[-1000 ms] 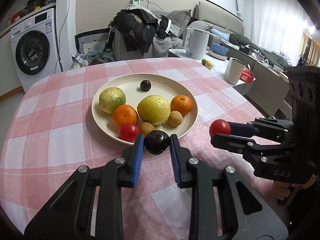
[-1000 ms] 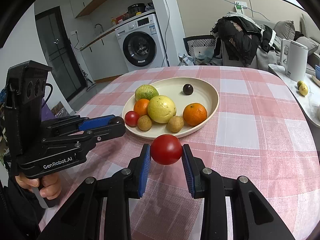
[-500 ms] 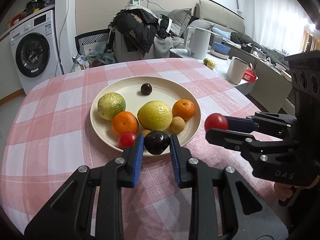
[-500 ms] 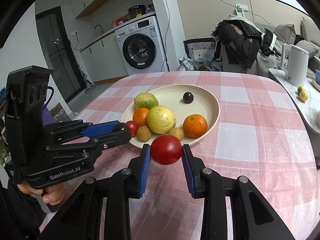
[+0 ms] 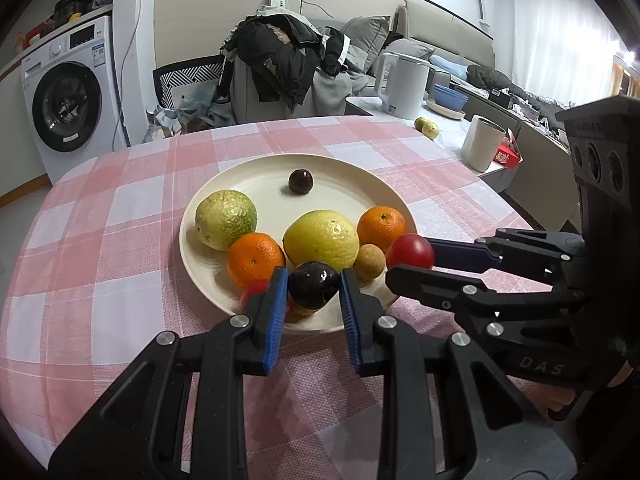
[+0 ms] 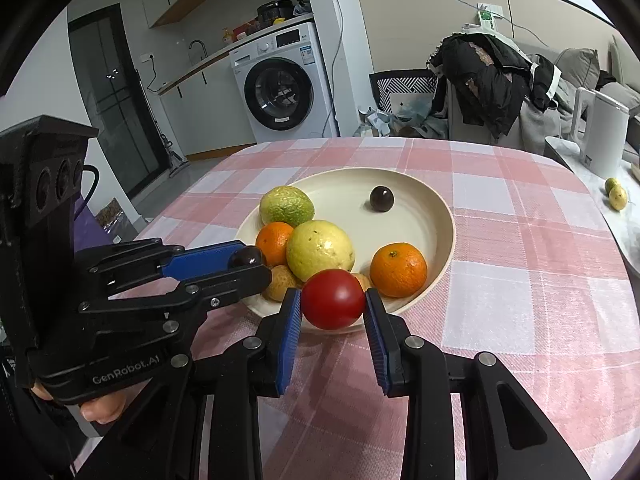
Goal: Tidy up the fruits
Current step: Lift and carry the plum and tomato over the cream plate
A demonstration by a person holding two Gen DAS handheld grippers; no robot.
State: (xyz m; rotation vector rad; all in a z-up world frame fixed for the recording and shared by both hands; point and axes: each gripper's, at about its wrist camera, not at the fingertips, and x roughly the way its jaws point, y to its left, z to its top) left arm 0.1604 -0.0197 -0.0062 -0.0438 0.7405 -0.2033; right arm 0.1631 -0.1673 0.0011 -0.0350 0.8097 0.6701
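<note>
A cream plate on the pink checked tablecloth holds a green citrus, two oranges, a yellow citrus, small brown fruits and a dark round fruit. My left gripper is shut on a dark purple fruit over the plate's near rim. My right gripper is shut on a red tomato at the plate's near right rim. A second red fruit is half hidden behind my left finger.
A white kettle, a cup and two small green fruits stand on a side counter to the right. A chair piled with clothes is behind the table, a washing machine at the left.
Both grippers have moved forward toward the plate with their fruits; the plate looks closer, and the dark fruit and the tomato now hang over its near rim.
</note>
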